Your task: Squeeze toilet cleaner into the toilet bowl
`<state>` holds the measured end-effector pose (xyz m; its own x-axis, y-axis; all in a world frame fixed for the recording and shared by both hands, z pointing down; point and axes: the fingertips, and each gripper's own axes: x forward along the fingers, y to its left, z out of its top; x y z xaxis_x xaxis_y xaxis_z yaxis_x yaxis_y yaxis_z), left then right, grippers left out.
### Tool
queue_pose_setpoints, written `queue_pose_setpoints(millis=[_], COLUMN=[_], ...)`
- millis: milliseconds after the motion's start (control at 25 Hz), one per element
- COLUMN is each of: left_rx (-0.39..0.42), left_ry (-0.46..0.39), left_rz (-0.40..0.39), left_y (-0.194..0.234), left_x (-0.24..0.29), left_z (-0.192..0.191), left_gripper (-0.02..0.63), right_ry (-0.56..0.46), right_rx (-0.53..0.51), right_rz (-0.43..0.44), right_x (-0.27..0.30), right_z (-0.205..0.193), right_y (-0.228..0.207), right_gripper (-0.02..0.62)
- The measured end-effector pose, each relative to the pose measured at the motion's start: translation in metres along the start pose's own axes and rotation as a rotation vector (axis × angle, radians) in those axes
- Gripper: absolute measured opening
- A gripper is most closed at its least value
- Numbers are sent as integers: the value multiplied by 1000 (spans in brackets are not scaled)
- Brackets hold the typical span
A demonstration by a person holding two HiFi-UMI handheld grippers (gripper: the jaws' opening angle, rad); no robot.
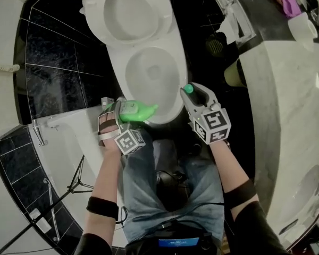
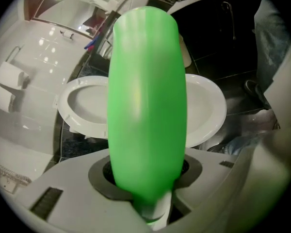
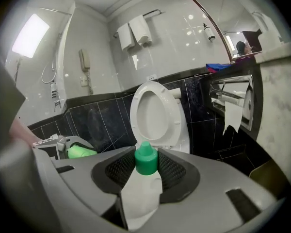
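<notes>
The right gripper (image 3: 146, 171) clamps a green cap (image 3: 146, 158) between its two dark pads. Directly beyond stands the white toilet (image 3: 157, 115), its seat raised against black wall tiles. At left, the left gripper (image 3: 68, 147) carries a green bottle (image 3: 81, 152). Toilet paper (image 3: 231, 115) hangs at right.

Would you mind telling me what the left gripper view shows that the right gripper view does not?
Only the left gripper view: the left gripper shut on the green bottle, close up. Only the right gripper view: the right gripper holding the green cap, and a wall phone. Both: the white toilet, seat raised, and the bottle.
</notes>
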<state>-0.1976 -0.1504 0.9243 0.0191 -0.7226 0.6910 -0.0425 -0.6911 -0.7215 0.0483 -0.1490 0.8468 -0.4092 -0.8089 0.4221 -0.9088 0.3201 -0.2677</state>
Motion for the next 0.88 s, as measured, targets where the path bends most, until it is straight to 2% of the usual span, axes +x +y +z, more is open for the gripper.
queue_pose_setpoints(millis=[280,600,880], left_rx=[128,219,294], left_ry=[18,25,25], left_rz=[-39,-94,-119], left_y=[-40,-75,-96], left_x=[51,90,112], left_z=[-10,-12,-19], left_gripper=[196,195,192], right_ry=[-10,-10,-19], right_rx=[34,72,87], right_rz=[-9,-23,-26], right_x=[38,64,76], right_z=[-45,-86,-103], right_y=[-23,-40,-47], right_gripper=[150,150,150])
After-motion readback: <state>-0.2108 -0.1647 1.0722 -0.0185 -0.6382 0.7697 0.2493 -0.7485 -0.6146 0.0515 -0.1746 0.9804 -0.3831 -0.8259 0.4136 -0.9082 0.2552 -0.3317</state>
